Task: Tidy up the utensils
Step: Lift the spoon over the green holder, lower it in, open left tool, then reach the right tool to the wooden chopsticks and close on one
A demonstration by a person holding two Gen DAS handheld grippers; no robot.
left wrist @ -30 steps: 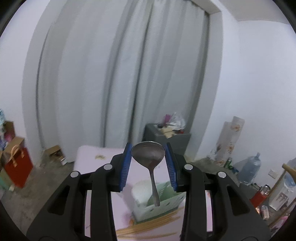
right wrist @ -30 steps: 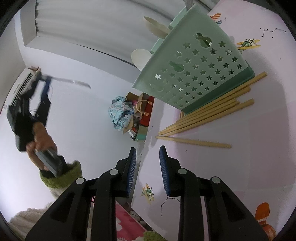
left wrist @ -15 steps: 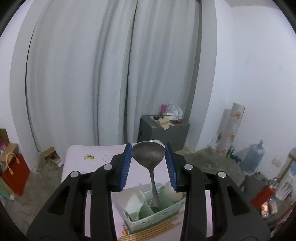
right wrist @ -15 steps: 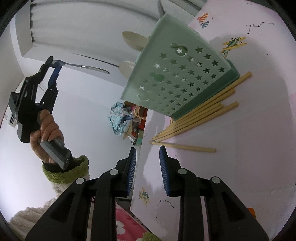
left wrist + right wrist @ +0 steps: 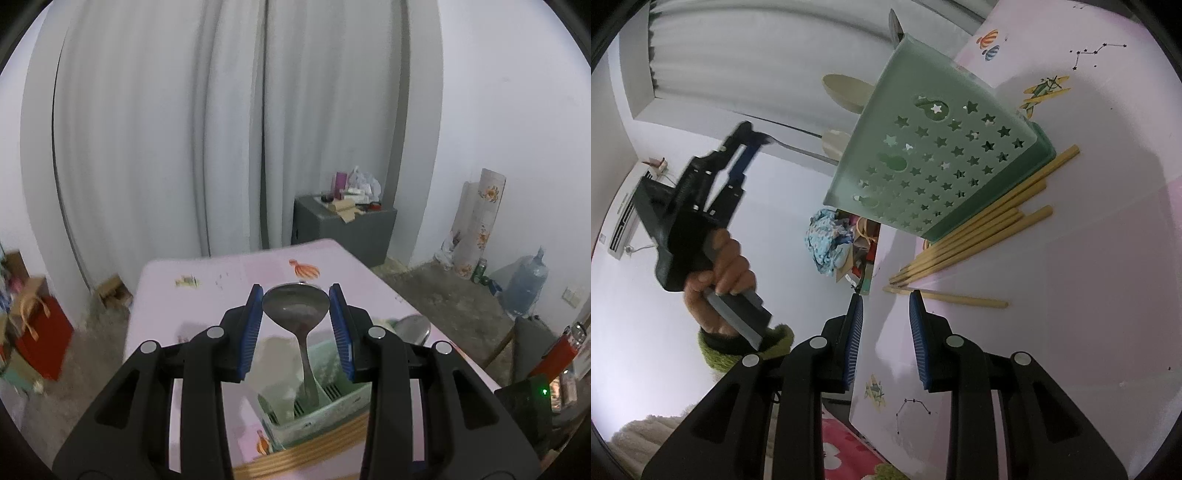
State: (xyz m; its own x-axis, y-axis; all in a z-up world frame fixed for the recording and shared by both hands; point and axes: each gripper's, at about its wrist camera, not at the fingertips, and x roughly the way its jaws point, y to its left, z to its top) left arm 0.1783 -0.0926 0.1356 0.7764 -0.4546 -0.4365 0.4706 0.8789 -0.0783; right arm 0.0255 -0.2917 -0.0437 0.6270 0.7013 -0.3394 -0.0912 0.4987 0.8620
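Gripping a metal spoon [image 5: 296, 310] by its bowl, the left gripper [image 5: 296, 317] holds it above the green caddy [image 5: 325, 406], the handle hanging down into a compartment. Wooden chopsticks [image 5: 310, 454] lie along the caddy's near side, toward the near edge of the pink table [image 5: 229, 280]. The right gripper [image 5: 886, 339] stands part open with nothing between its jaws, over the table's edge, with the chopsticks [image 5: 979, 236] just beyond its tips and the star-punched caddy [image 5: 942, 155] behind them. A hand [image 5: 720, 273] in a green cuff carries the left gripper [image 5: 753, 144].
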